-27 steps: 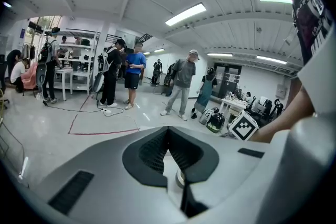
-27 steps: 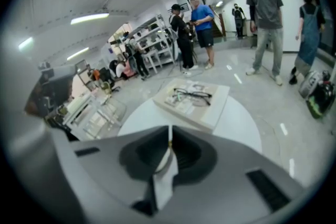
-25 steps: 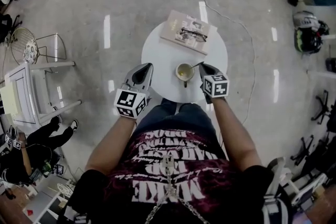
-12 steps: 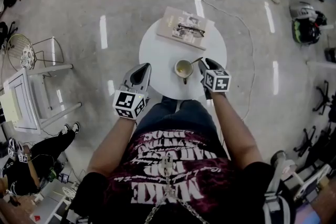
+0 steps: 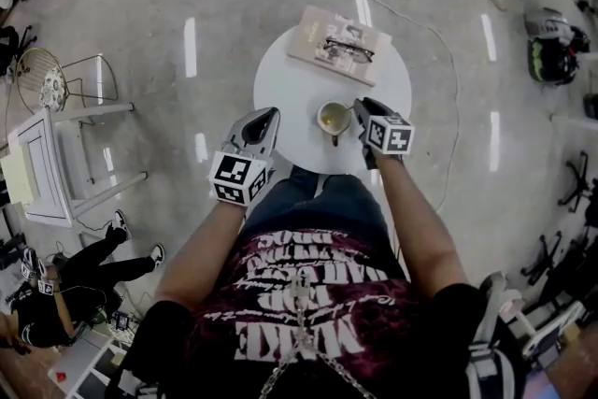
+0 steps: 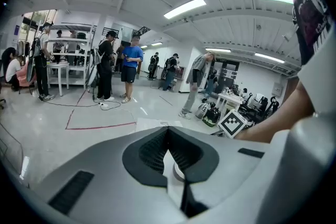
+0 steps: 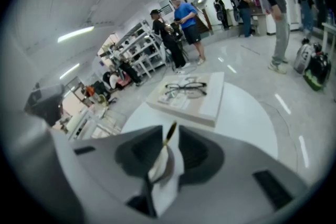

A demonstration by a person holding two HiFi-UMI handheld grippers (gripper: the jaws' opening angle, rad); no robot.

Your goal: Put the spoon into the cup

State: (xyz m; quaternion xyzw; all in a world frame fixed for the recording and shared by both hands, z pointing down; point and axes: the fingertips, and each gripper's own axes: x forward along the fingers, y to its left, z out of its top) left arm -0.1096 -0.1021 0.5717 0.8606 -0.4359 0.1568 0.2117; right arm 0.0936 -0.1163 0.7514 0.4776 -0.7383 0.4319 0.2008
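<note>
A small pale cup stands near the front of the round white table. My right gripper sits tight against the cup's right side. In the right gripper view the spoon's dark, gold-tipped handle stands up in the gap of the right gripper, above the cup. The jaws are closing and their pads are not touching the handle. The head view hides the spoon behind that gripper. My left gripper hovers at the table's left front edge, tips together and holding nothing. The left gripper looks over the cup.
A book with a pair of glasses on it lies at the table's far side, also seen as the book ahead of the right jaws. White chairs stand left, a bag right, and people farther off.
The right gripper has sunk a little and closed in on the cup. The spoon handle that showed between cup and gripper is now covered. The left gripper has kept its place.
</note>
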